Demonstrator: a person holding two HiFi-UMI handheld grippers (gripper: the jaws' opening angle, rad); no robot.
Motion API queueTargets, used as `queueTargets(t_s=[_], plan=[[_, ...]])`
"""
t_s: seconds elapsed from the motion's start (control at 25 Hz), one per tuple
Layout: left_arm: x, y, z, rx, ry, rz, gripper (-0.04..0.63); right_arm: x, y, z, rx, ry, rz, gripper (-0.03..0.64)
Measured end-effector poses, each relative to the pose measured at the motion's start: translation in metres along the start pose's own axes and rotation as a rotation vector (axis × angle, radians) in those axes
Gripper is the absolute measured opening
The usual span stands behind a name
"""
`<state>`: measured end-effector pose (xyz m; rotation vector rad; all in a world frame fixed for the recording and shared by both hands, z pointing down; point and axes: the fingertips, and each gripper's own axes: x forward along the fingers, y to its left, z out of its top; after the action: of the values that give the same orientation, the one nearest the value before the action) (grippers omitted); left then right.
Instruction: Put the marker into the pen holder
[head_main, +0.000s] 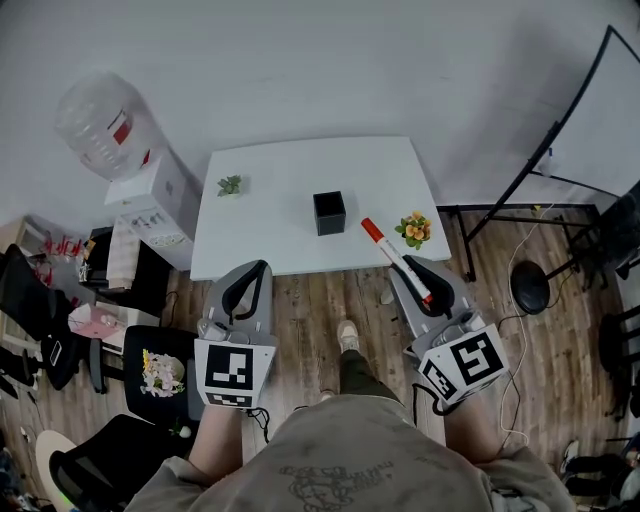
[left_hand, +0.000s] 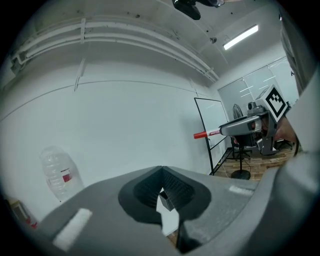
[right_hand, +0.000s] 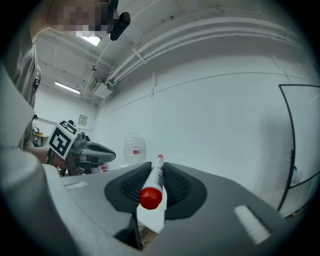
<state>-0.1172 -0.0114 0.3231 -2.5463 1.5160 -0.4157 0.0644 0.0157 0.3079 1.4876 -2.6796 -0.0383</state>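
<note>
Between the pads of the right claw (head_main: 415, 266) lies the marker (right_hand: 154, 183), clenched along the line of the jaws rather than across them, so its long red-capped end juts out ahead of the tips and a short red end pokes back toward the camera. That lengthwise, near-level grip looks suited to carrying; I judge the wrist must tip the marker nose-down before it can drop into anything. It hangs in the air over the floor (head_main: 320, 310), just short of the counter's (head_main: 270, 245) near edge, well apart from the pen holder (head_main: 329, 212), a black square cup standing upright and open-topped near the counter's middle, where either arm could reach it. The left claw (head_main: 251, 274) is clenched on nothing, tips meeting, held level beside the right one, probably idle or ready to steady the cup. A small green plant (head_main: 230, 185) and a pot of orange flowers (head_main: 414, 229) sit toward the counter's sides, clear of the path. Dark print runs along the marker's white barrel, too small to read; the red label on the water bottle (head_main: 100, 125) is likewise illegible, and the claw cubes carry only black-and-white square patterns.
</note>
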Motion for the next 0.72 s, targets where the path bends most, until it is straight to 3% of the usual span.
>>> queueTargets(t_s=[0.72], plan=[[0.216,0.049,-0.03,0.105,0.214,0.044,0.0,0.193,-0.151,-0.048,-0.008,0.13,0.177,0.101]])
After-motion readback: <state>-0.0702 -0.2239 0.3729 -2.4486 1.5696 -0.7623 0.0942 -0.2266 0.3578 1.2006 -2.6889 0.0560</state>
